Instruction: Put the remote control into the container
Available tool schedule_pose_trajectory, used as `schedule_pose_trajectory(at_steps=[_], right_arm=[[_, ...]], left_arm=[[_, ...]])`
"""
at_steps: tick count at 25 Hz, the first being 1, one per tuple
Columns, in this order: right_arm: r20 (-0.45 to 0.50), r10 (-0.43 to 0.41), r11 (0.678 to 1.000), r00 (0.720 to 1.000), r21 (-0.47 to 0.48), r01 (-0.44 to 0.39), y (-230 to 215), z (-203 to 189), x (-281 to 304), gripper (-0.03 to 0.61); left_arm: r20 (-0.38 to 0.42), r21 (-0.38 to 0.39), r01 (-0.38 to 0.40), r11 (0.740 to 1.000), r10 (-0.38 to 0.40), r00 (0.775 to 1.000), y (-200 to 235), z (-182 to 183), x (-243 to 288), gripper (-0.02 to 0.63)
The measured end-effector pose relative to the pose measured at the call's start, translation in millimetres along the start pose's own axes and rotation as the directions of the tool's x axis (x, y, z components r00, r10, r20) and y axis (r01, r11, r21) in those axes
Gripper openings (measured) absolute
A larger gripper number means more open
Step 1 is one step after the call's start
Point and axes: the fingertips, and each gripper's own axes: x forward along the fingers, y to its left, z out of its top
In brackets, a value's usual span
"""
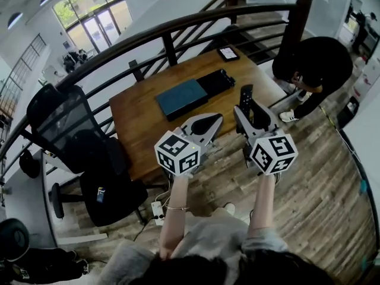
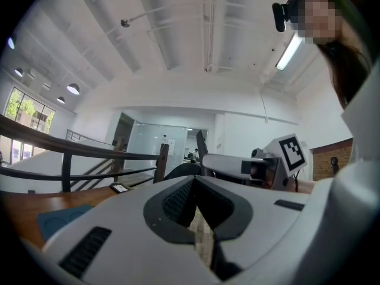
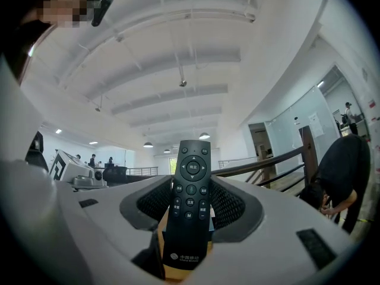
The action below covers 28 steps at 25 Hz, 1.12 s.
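My right gripper [image 1: 249, 110] is raised above the table's near edge, shut on a black remote control [image 1: 245, 96]. In the right gripper view the remote control [image 3: 190, 189] stands upright between the jaws, buttons facing the camera. My left gripper [image 1: 209, 123] is held beside it at the same height, its jaws together with nothing between them. On the wooden table [image 1: 136, 123] lie a flat teal box [image 1: 181, 97] and, touching its far right end, a black box [image 1: 215, 82]. The left gripper view shows the teal box [image 2: 59, 217] low on the left.
A phone or small tablet [image 1: 228, 53] lies at the table's far corner. A dark curved railing [image 1: 178, 25] runs behind the table. A black office chair [image 1: 77, 147] stands to the left. A person in black [image 1: 317, 67] bends over on the right.
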Motion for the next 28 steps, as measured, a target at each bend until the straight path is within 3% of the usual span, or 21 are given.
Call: schedule_pose_trajectory(at_steps=[6, 15, 28], right_arm=[[-0.033, 0.067, 0.998, 0.997, -0.015, -0.068, -25.7, 1.3, -2.8, 0.212], [-0.058, 0.114, 0.993, 0.992, 0.002, -0.114, -50.4, -5.1, 4.2, 0.212], [-0.073, 0.105, 0.994, 0.992, 0.017, -0.104, -80.6, -17.5, 39.1, 0.212]], left_arm=[[0.029, -0.023, -0.074, 0.997, 0.075, 0.997, -5.6, 0.8, 26.1, 0.003], [0.024, -0.044, -0.126, 0.991, 0.127, 0.992, -4.6, -6.6, 46.5, 0.003], [0.008, -0.054, -0.119, 0.991, 0.120, 0.993, 32.3, -12.7, 73.9, 0.003]])
